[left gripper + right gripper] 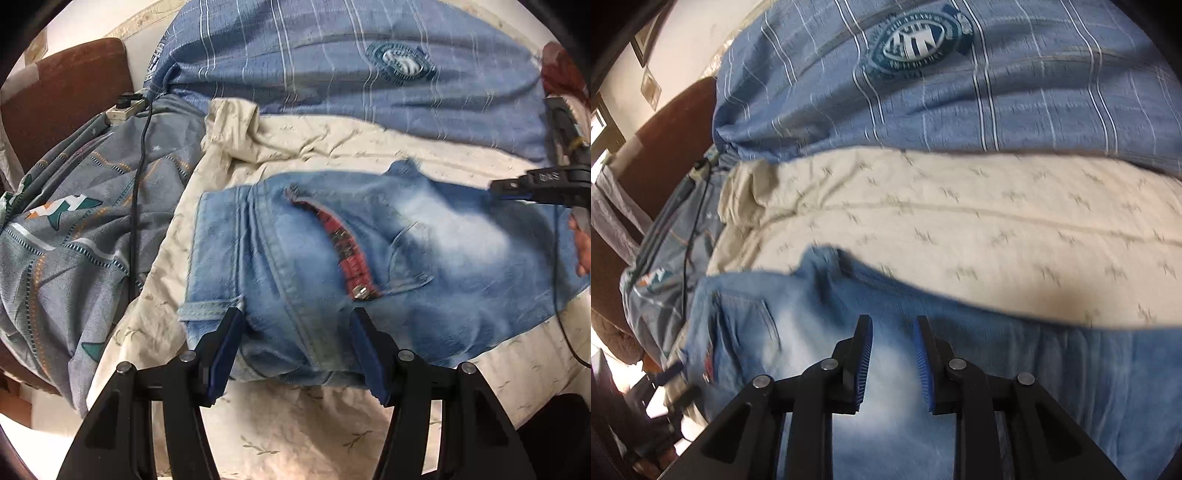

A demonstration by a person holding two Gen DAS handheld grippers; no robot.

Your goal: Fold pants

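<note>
Light blue jeans (369,258) lie across a cream bedsheet (332,147), waist end to the left, with a red patterned belt (347,243) showing at the waistband. My left gripper (295,325) is open, its blue-padded fingers (229,347) straddling the near waist edge of the jeans. My right gripper (892,332) is open and hovers just over the faded thigh area of the jeans (886,369). It also shows in the left wrist view (509,186) at the right edge.
A blue striped quilt (332,55) with a round badge lies along the far side. A grey patterned blanket (74,240) sits at the left, with a black cable (138,184) and a power strip (123,107). A brown headboard (62,96) stands behind.
</note>
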